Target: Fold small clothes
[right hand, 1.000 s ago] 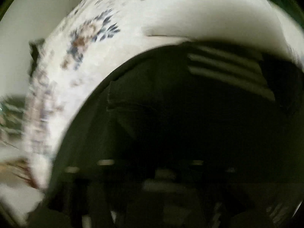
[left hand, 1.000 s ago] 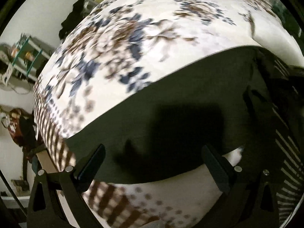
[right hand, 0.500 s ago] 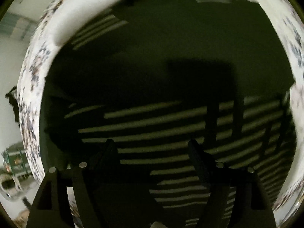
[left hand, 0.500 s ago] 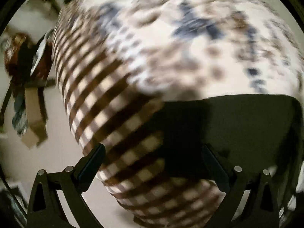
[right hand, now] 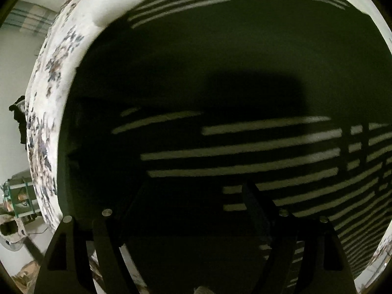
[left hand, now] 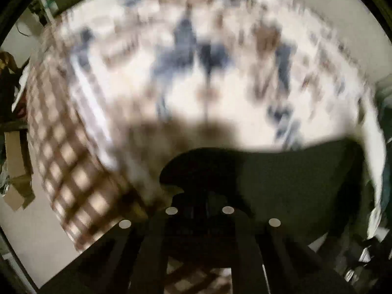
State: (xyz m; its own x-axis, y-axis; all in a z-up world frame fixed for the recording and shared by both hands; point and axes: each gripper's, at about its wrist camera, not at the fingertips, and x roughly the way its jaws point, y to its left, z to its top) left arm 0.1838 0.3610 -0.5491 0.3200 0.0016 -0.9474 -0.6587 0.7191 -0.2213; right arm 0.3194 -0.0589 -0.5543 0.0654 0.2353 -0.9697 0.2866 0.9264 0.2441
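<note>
A dark green garment with pale stripes (right hand: 220, 73) lies spread on a floral bedspread (right hand: 51, 93). In the right wrist view it fills most of the frame; my right gripper (right hand: 196, 196) hovers over it with its jaws apart and nothing between them. In the blurred left wrist view my left gripper (left hand: 199, 196) has its jaws together, pinching a raised corner of the dark garment (left hand: 294, 183) at the lower right of the bedspread (left hand: 196, 73).
The bedspread has a brown checked border (left hand: 68, 171) at its left edge, with bare floor (left hand: 29, 232) and cardboard (left hand: 14, 166) beyond. A green-framed rack (right hand: 19, 196) stands at the left past the bed edge.
My left gripper has swung left along the garment's edge and closed on its corner. My right gripper moved in over the striped garment and stays open.
</note>
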